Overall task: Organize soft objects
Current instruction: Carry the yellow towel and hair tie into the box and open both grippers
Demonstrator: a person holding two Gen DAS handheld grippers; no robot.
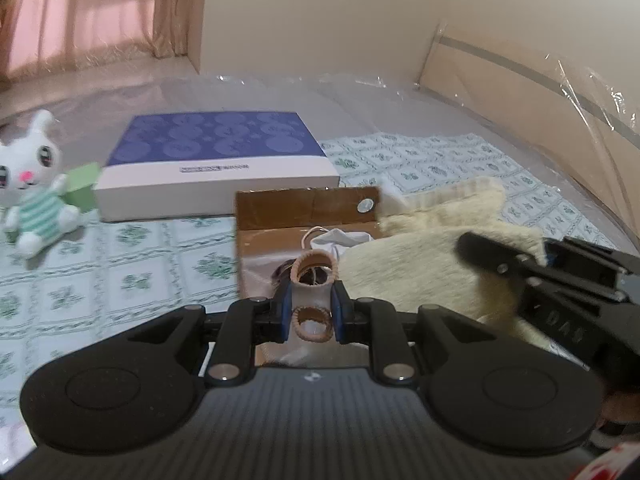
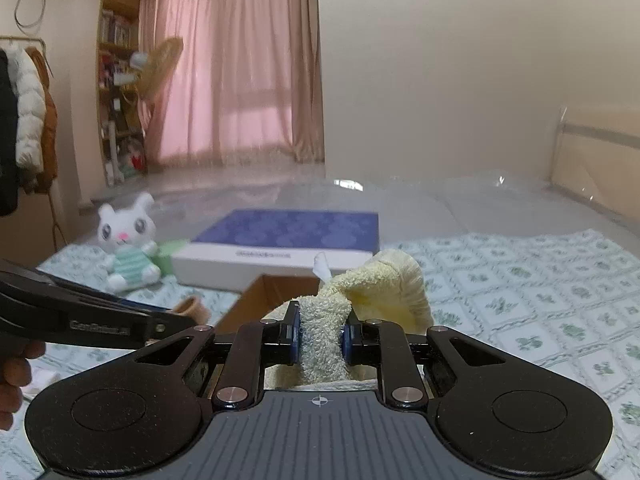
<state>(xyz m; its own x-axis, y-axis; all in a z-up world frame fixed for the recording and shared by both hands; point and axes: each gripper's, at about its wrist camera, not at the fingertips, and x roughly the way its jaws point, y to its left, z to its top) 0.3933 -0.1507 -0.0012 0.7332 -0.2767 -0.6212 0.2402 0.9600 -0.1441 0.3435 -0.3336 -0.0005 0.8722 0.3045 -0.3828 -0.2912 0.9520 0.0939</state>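
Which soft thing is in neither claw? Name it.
The white bunny plush in the green striped top. It sits free on the bed beside the blue box, while the cream fuzzy item and the tan-trimmed white piece are each clamped.

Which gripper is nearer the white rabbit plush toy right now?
Left. The left gripper is nearest the white rabbit plush toy; the right gripper is farther off.
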